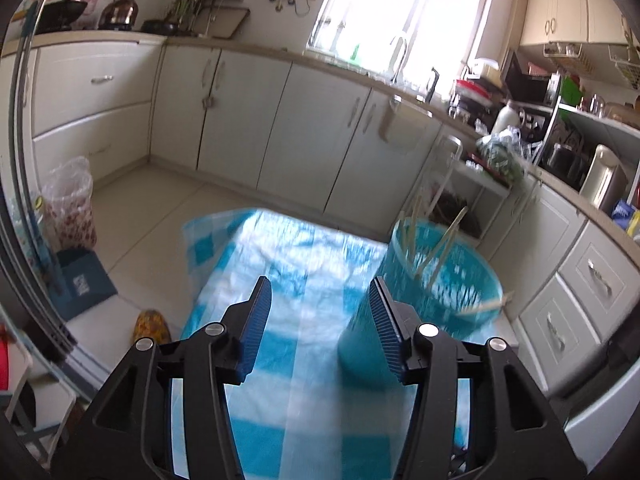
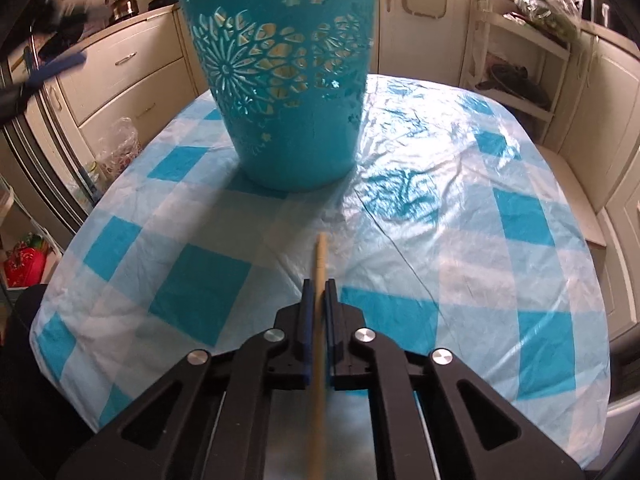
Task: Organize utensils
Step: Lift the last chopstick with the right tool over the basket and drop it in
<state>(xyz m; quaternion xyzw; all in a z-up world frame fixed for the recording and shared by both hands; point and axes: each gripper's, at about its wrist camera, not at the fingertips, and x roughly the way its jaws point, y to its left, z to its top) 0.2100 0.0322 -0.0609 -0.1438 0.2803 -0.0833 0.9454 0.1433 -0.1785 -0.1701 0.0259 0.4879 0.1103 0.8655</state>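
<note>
**Chopstick clamped, basket waits**

Our right gripper (image 2: 319, 286) pinches a chopstick (image 2: 320, 264); rear end cut off by frame. Long axis points fwd toward teal basket (image 2: 280, 80) on checked tablecloth (image 2: 500, 240). Left gripper (image 1: 320, 300) gapes wide, w/ nothing between; blurred chopsticks in basket (image 1: 440, 248).

Strong daylight is admitted through the window (image 1: 404, 12), which is blown out to white. Glare is thrown across the tablecloth (image 2: 400, 168). The basket (image 1: 440, 276) is smeared, probably by motion blur. Cabinets are bent by fisheye distortion, and the corners are darkly vignetted.
</note>
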